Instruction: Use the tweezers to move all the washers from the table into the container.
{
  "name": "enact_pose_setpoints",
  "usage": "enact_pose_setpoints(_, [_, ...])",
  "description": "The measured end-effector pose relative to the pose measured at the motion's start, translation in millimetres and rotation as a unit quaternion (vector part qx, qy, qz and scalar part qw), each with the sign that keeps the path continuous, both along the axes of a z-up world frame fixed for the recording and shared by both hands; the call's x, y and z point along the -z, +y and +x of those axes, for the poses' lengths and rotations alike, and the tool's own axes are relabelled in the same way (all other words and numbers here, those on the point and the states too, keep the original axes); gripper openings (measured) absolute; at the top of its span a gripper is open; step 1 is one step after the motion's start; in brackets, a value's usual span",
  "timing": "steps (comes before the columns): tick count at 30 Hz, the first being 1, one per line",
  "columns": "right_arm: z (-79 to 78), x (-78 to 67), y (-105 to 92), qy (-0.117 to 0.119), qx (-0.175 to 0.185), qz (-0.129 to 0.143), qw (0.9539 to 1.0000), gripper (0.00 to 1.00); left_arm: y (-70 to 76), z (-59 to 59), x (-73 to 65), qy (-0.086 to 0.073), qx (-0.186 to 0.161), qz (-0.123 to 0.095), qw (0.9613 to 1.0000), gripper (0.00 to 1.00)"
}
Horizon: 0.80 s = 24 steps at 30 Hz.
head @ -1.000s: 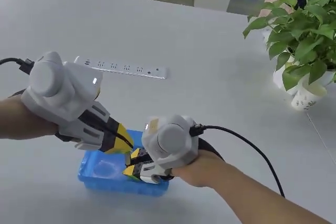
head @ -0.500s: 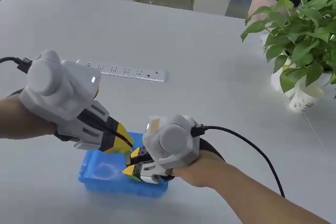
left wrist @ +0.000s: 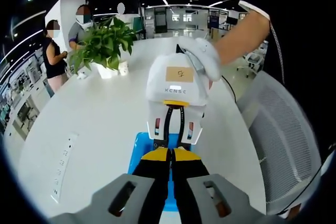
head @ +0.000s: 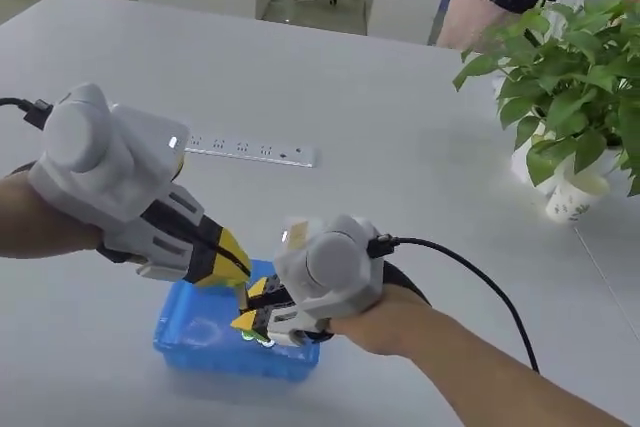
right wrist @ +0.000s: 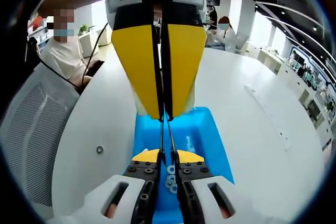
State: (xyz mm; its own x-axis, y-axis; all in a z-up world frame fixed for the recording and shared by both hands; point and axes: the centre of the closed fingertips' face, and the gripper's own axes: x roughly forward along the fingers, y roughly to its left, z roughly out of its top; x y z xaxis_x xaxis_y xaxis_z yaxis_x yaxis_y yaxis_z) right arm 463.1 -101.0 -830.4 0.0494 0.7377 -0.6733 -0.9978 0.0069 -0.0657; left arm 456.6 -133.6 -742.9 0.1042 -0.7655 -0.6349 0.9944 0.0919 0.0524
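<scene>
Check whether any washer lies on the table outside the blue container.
Yes: one washer lies on the white table, apart from the blue container, in the right gripper view.

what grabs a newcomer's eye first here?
Two grippers meet tip to tip over the blue container near the person: the left gripper pinches thin tweezers that point toward the right gripper. In the container lie washers; one washer sits on the table beside it. A potted plant stands far right.
</scene>
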Motion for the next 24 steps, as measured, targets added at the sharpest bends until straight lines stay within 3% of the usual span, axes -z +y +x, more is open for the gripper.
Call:
enact_pose_setpoints(15, [-9.7, -18.9, -4.6, -0.019, 0.000, 0.007, 0.9998, 0.11, -3.1, -12.4, -23.3, -0.012, 0.007, 0.002, 0.9999, 0.03])
enact_pose_setpoints(24, [-23.6, -26.4, -6.5, -0.022, -0.004, 0.011, 0.9997, 0.11, -4.6, -25.4, -30.8, -0.009, 0.009, -0.002, 0.9999, 0.03])
